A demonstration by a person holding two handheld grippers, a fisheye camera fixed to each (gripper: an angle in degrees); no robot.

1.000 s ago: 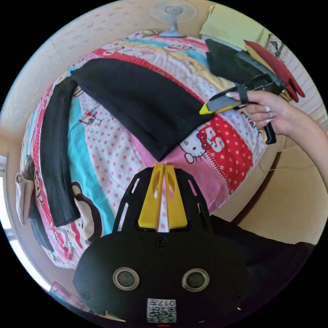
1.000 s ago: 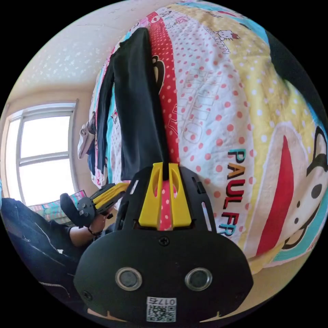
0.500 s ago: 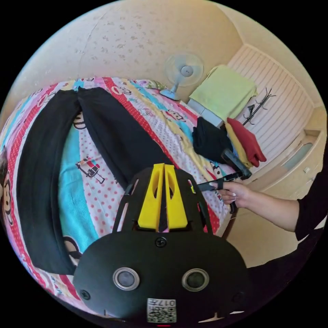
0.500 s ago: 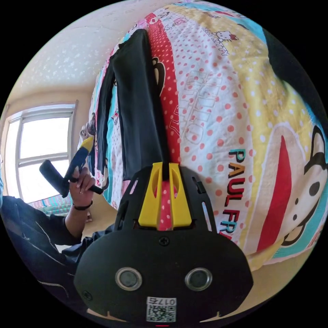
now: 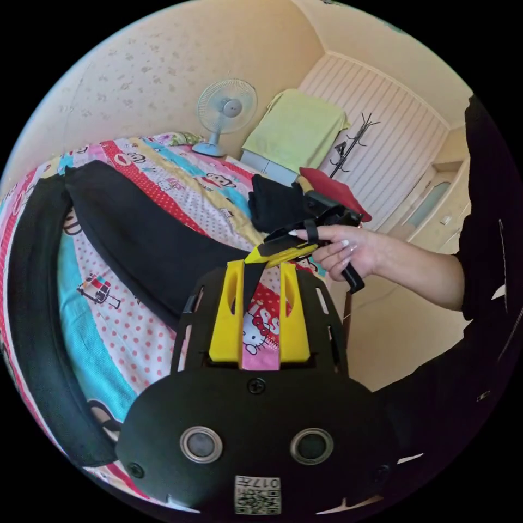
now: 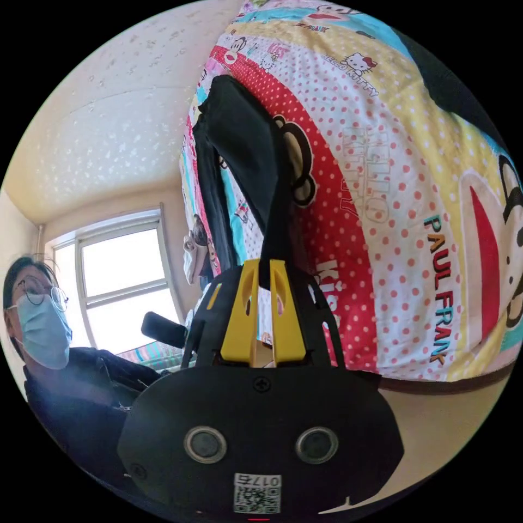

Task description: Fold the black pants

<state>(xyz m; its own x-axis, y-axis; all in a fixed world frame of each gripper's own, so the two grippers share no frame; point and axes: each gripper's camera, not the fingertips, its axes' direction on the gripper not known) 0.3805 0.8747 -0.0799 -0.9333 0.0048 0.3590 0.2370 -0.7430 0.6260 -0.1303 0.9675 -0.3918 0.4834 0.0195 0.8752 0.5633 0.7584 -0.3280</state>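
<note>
Pants: the long black fabric pants lie spread on the cartoon-print bedspread, one leg running from 10 o'clock toward the centre of the left gripper view, the other curving down the 8 o'clock edge.
Lifted end: a corner of the near leg rises off the bedspread into the right gripper; half a second ago that end lay flat.
Right gripper: its yellow jaws pinch the black cloth; in the right gripper view the fabric stands taut from between them toward 12 o'clock.
Left gripper: its yellow jaws stand apart and empty, just beside the raised corner; a moment ago they were closed together.
Meaning: the first fold seems to be starting, the left gripper probably set to take a second hold.
Surroundings: a dark folded stack and red cloth at 1 o'clock, a pale standing fan at 12.
</note>
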